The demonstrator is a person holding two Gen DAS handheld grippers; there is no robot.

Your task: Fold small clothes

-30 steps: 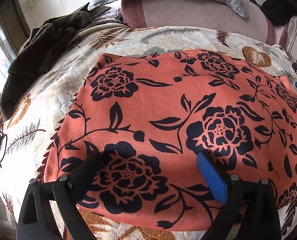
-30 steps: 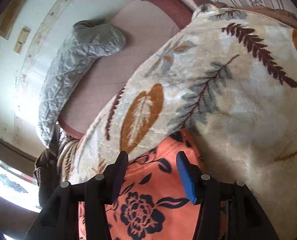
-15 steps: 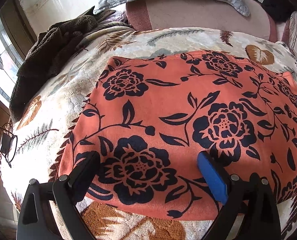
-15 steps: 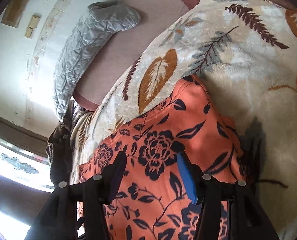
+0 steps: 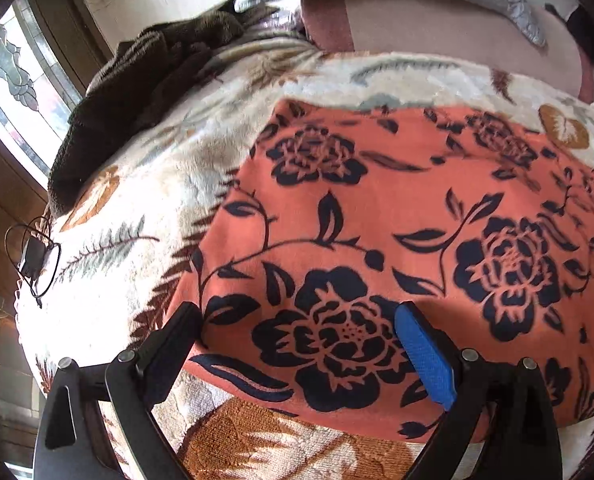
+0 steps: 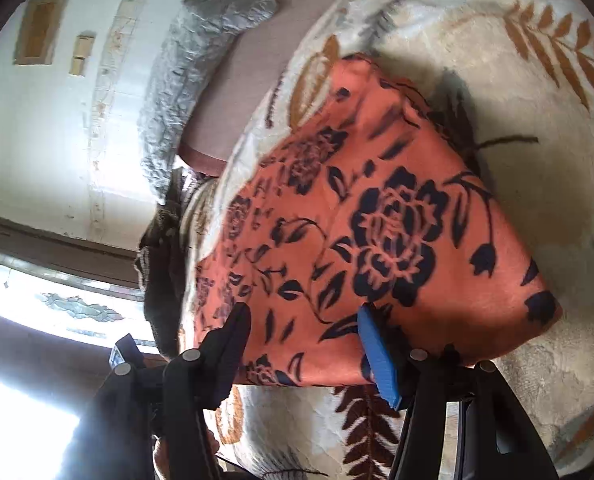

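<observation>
leaf-print blanket (image 5: 145, 184) under flat orange floral garment (image 5: 397, 216); both grippers open.

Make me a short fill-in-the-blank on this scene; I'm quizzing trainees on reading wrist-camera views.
1. The orange garment is printed with dark ____.
2. The garment lies spread on a cream blanket patterned with ____.
3. One finger pad of the left hand-held gripper is coloured ____.
4. Nothing is pinched between the fingers of the right hand-held gripper; its jaws stand ____.

Missing words: flowers; leaves; blue; open
</observation>
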